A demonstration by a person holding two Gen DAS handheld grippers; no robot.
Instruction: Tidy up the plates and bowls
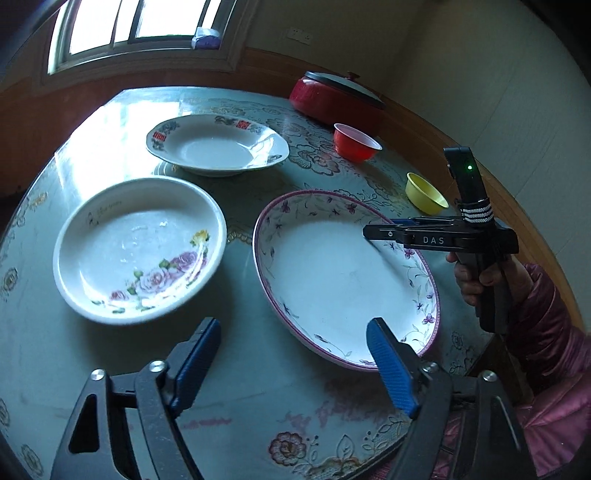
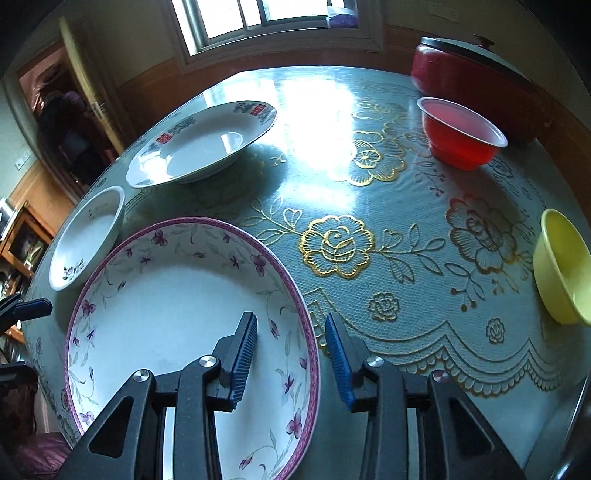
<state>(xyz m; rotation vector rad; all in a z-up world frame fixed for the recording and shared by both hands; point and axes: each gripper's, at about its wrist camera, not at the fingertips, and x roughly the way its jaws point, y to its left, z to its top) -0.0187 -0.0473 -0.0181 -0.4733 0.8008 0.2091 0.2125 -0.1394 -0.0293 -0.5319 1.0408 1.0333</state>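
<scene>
Covering the round counter (image 2: 369, 192) is a glossy green cloth with gold roses, under a window (image 2: 273, 14) in a wood-panelled room. "DAS" is printed on the right tool (image 2: 291, 347), whose blue pads stand narrowly apart astride the near rim of the purple-rimmed plate (image 2: 166, 295). The left tool (image 1: 293, 354) gapes wide above bare cloth between that plate and the rose plate (image 1: 140, 247). A plate with red characters (image 1: 218, 144) lies farther back. The red bowl (image 2: 461, 133), yellow bowl (image 2: 565, 266) and lidded red pot (image 2: 472, 70) sit near the counter's right edge
</scene>
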